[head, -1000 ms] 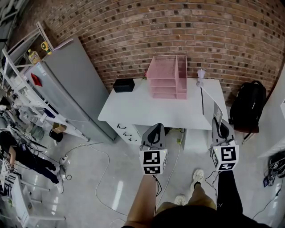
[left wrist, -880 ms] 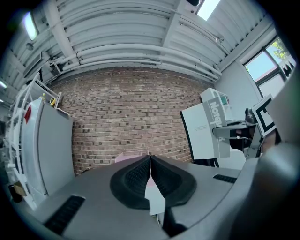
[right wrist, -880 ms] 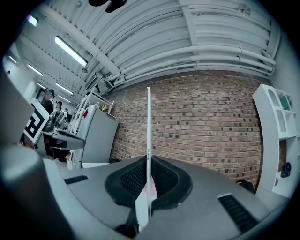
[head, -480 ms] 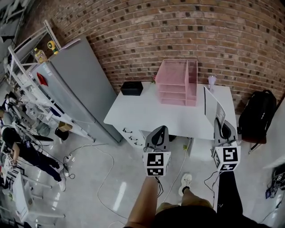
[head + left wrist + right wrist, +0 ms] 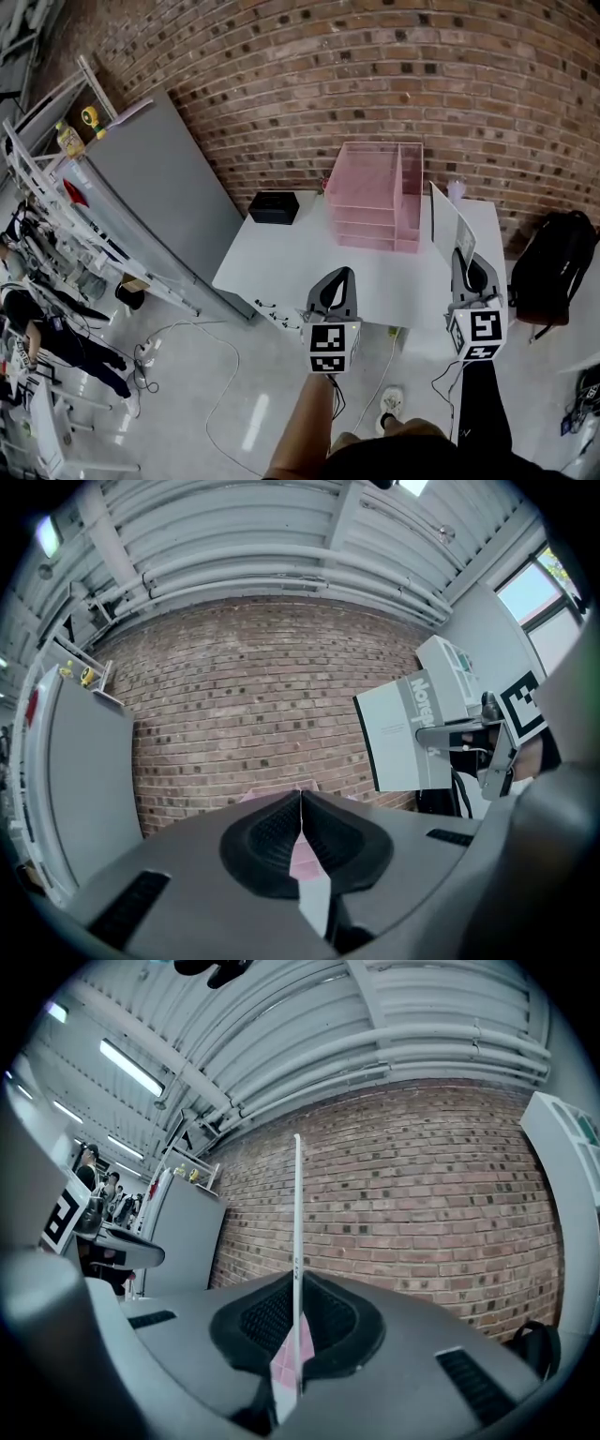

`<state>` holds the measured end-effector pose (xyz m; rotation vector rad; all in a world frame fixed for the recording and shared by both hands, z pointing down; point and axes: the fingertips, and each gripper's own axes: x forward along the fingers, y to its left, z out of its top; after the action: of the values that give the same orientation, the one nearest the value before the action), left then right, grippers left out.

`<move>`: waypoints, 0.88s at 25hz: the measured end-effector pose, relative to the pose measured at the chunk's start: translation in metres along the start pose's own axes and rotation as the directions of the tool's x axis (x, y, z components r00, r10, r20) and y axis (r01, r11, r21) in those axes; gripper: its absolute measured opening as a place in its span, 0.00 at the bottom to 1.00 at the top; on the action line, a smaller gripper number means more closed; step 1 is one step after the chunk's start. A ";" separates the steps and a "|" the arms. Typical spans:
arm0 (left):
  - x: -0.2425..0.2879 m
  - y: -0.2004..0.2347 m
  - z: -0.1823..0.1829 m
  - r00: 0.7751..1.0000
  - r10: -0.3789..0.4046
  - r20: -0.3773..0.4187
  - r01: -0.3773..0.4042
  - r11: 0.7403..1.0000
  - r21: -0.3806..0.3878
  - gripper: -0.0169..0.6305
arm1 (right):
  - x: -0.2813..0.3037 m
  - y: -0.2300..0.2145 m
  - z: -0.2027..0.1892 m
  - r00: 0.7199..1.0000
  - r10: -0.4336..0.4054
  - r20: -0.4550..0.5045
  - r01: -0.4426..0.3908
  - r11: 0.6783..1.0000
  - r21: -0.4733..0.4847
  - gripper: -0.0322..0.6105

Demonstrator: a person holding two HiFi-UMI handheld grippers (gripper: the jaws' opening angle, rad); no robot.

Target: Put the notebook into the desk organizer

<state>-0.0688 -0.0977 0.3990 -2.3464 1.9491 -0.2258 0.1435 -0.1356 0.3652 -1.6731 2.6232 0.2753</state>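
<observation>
Half done — right gripper (image 5: 460,255) clenches the notebook (image 5: 447,223) upright, left gripper (image 5: 342,274) closed empty; the organizer (image 5: 371,193) awaits — nothing filed yet

A white table (image 5: 309,267) stands against a red brick wall (image 5: 375,84). On the table's back left corner sits a small black box (image 5: 274,206). At its back right corner is a small pale object (image 5: 457,190), too small to identify. Left of the table is a tall grey cabinet (image 5: 150,202), and beyond that a white metal rack (image 5: 56,187). Right of the table, a black backpack (image 5: 553,267) rests on the floor. Thin cables (image 5: 216,375) trail over the glossy floor in front of the table. A person (image 5: 37,328) stands far to the left.
</observation>
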 end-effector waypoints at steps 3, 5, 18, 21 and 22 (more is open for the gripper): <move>0.033 0.009 0.003 1.000 -0.001 0.002 0.001 1.000 -0.009 0.05 | 0.032 -0.014 -0.005 1.000 -0.008 -0.004 0.008 1.000 0.003 0.09; 0.054 0.013 0.002 1.000 -0.003 -0.001 0.003 1.000 -0.009 0.05 | 0.052 -0.024 -0.010 1.000 -0.013 -0.007 0.013 1.000 0.005 0.09; 0.140 0.046 0.000 1.000 0.018 -0.004 -0.018 1.000 -0.020 0.05 | 0.138 -0.056 -0.032 1.000 -0.019 -0.021 0.019 1.000 0.004 0.09; 0.148 0.051 0.003 1.000 0.023 -0.002 -0.023 0.999 -0.036 0.05 | 0.142 -0.062 -0.030 1.000 -0.025 -0.019 0.025 1.000 -0.001 0.09; 0.150 0.051 0.005 1.000 0.023 0.000 -0.023 0.999 -0.036 0.05 | 0.143 -0.064 -0.029 0.999 -0.028 -0.016 0.028 1.000 -0.001 0.09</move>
<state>-0.0911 -0.2551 0.3952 -2.3444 1.9945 -0.1904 0.1427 -0.2951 0.3689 -1.7187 2.6089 0.2633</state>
